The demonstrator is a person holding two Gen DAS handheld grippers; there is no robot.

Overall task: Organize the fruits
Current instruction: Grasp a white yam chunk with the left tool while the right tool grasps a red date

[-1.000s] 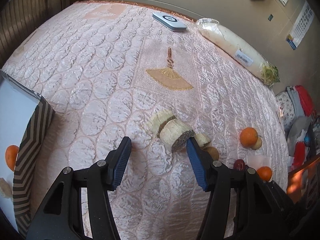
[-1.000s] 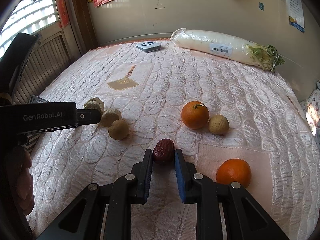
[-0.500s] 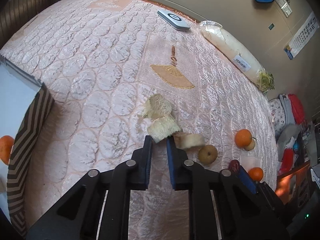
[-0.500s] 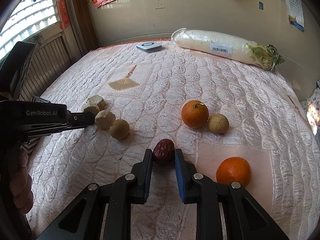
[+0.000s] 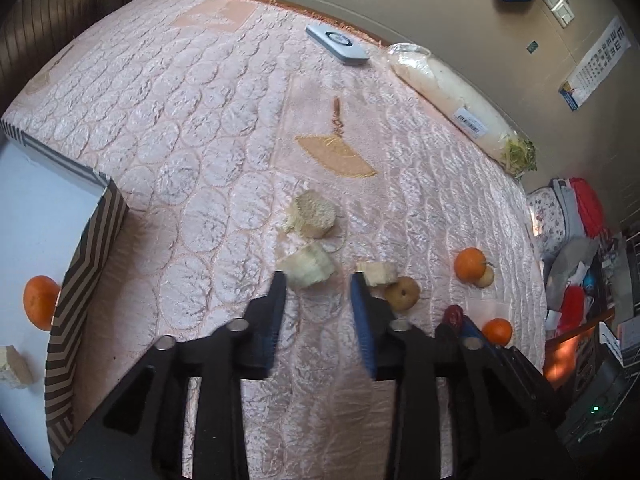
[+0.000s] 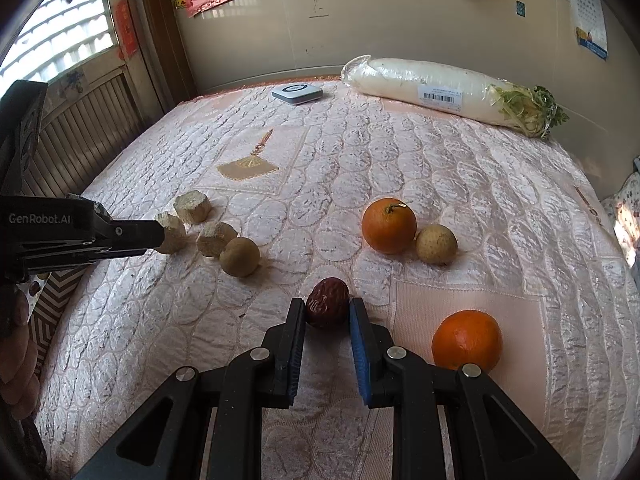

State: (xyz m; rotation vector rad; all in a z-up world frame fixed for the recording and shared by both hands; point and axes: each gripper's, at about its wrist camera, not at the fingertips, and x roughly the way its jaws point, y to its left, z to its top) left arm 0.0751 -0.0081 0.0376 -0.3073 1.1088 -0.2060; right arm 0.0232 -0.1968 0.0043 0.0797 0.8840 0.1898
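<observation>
My left gripper point(image 5: 318, 280) is open just short of a pale sugarcane chunk point(image 5: 307, 270) on the pink quilt; two more chunks point(image 5: 314, 214) point(image 5: 376, 273) and a tan round fruit point(image 5: 402, 293) lie close by. In the right wrist view the left gripper point(image 6: 160, 236) touches the chunk point(image 6: 172, 232). My right gripper point(image 6: 328, 308) is shut on a dark red jujube point(image 6: 328, 302) resting on the quilt. Two oranges point(image 6: 389, 225) point(image 6: 467, 340) and a second tan fruit point(image 6: 436, 244) lie to its right.
A striped box point(image 5: 86, 264) at the left holds an orange point(image 5: 39, 302) and a pale chunk point(image 5: 12, 366). A wrapped white radish point(image 6: 448, 92) and a small white device point(image 6: 297, 93) lie at the far edge by the wall. Bags point(image 5: 576, 216) sit past the right edge.
My left gripper opened wide, shut, then opened partway again; the sugarcane chunk it faced has shifted and lies at its fingertips. The right gripper has stayed still on the jujube.
</observation>
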